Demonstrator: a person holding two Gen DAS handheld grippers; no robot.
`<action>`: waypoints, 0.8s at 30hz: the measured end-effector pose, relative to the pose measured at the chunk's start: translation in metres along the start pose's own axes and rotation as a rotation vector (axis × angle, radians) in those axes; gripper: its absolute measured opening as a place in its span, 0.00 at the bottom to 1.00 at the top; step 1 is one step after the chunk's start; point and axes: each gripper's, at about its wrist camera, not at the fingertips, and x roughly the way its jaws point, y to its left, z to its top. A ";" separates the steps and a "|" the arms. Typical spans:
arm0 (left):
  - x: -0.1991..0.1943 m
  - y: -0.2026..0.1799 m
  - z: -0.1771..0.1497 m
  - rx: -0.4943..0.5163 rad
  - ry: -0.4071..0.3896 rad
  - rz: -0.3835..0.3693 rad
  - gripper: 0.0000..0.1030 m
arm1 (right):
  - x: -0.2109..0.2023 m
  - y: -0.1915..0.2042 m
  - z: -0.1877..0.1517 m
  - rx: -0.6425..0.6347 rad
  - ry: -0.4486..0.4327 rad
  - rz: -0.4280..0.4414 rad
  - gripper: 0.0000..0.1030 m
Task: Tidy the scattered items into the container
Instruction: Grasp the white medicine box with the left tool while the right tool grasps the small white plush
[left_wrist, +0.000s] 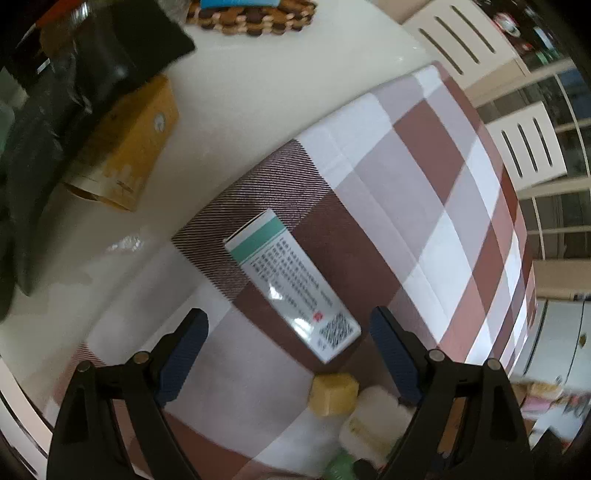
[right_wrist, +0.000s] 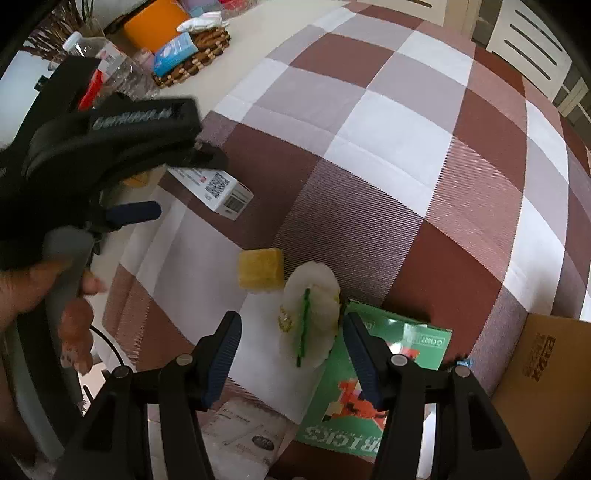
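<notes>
While both tools point steeply down at the checked cloth (right_wrist: 369, 122), the left gripper (left_wrist: 288, 328) stands wide, jaws apart and empty, around the near end of a white and teal medicine box (left_wrist: 291, 284) lying flat, not touching it. A hand (right_wrist: 44, 291) grips its handle. The right gripper (right_wrist: 291, 332) is also spread, holding nothing, astride a white round packet (right_wrist: 314, 317). Beside that lie a yellow block (right_wrist: 260, 271) and a green box (right_wrist: 373, 373) reading "BRICKS". A cardboard container (right_wrist: 546, 387) sits at the right edge, contents hidden.

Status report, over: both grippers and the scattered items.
Left gripper open over white medicine box. Right gripper open over white round item. Yellow block beside it. Nothing blocking.
</notes>
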 end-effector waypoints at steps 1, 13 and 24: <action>0.004 0.000 0.002 -0.012 0.005 0.000 0.88 | 0.002 0.000 0.001 -0.002 0.004 0.003 0.57; 0.035 -0.027 0.007 0.042 -0.015 0.147 0.97 | 0.016 0.004 0.003 -0.052 0.024 0.043 0.40; 0.053 -0.039 0.008 0.011 0.054 0.274 1.00 | 0.018 -0.013 0.003 -0.010 0.033 0.073 0.39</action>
